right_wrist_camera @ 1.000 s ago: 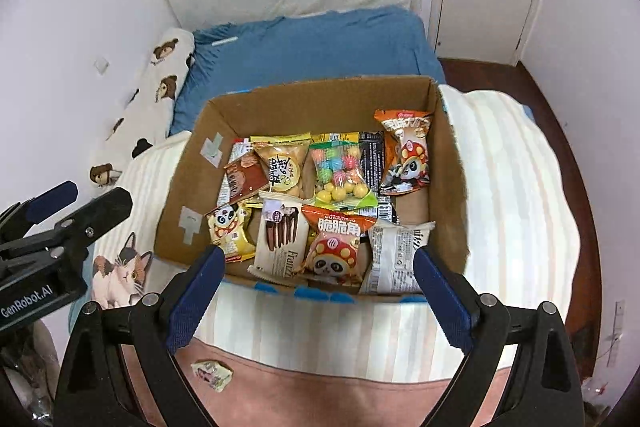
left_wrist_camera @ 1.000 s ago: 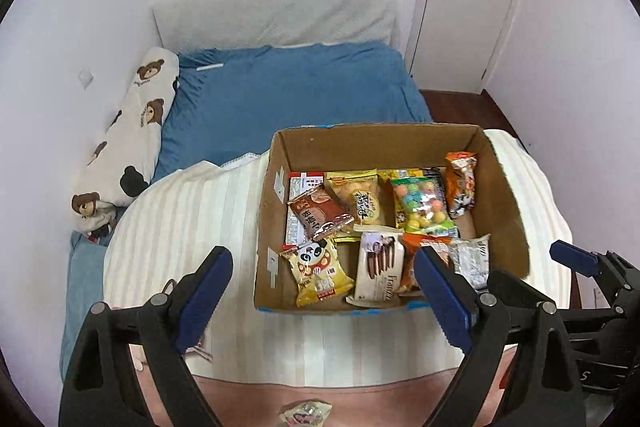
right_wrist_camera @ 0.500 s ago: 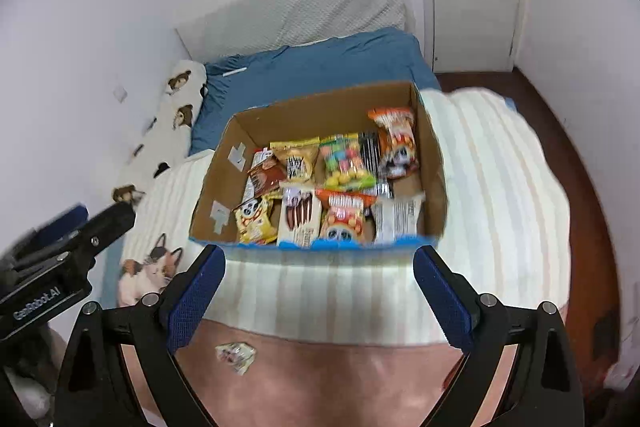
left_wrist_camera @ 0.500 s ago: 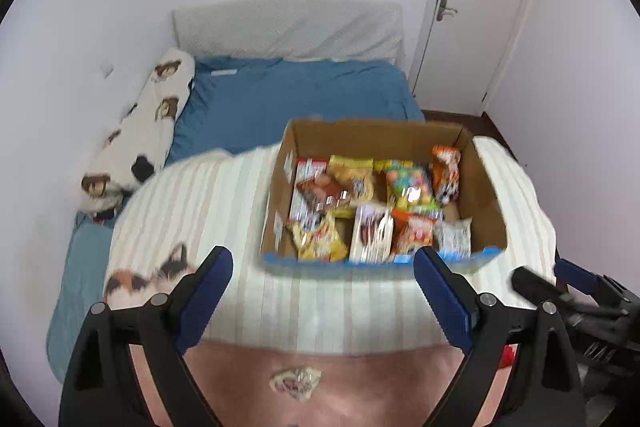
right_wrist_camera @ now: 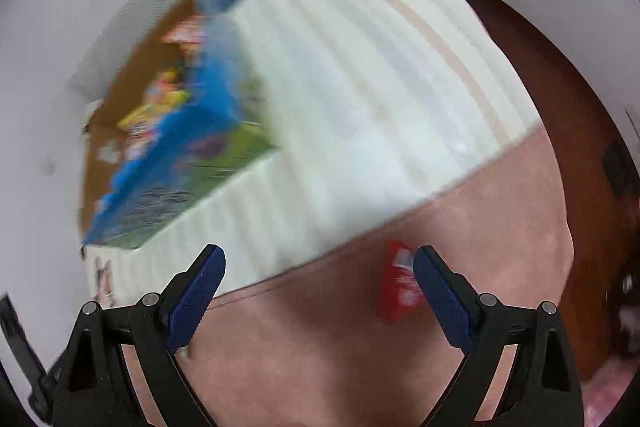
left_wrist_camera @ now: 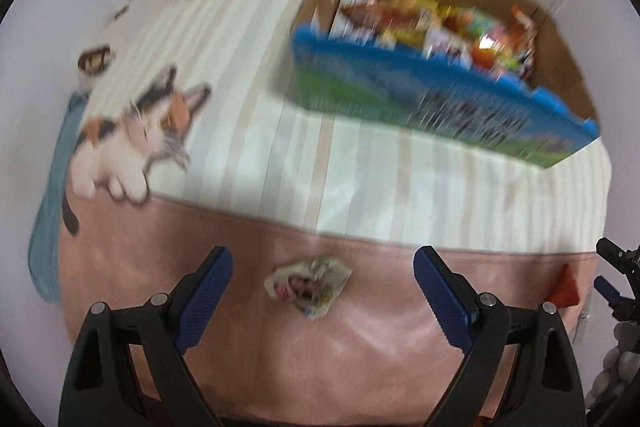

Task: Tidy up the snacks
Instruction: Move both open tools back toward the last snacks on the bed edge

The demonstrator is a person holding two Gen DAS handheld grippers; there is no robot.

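Snacks fill the cardboard box (left_wrist_camera: 420, 11) on the bed; two more lie loose on the pink band of the blanket (left_wrist_camera: 360, 359), nearer the cameras than the box. A pale crumpled packet (left_wrist_camera: 308, 287) sits well short of the box's blue front wall, between the spread blue pads of the left tongs (left_wrist_camera: 322, 297), which hang released above it and touch nothing. A red packet (right_wrist_camera: 400, 283) lies nearer the bed's edge than the box, just inside the right pad of the right tongs (right_wrist_camera: 318, 297), also released and empty, though blur hides its outline.

Both packets look light, thin and crinkly, probably slippery film with air or brittle food inside, so a hard squeeze could crush them. The pale one seems best pinched across its puffed middle; the red one across its narrow width, once the tongs are centred over it. The soft blanket will give under the pads.
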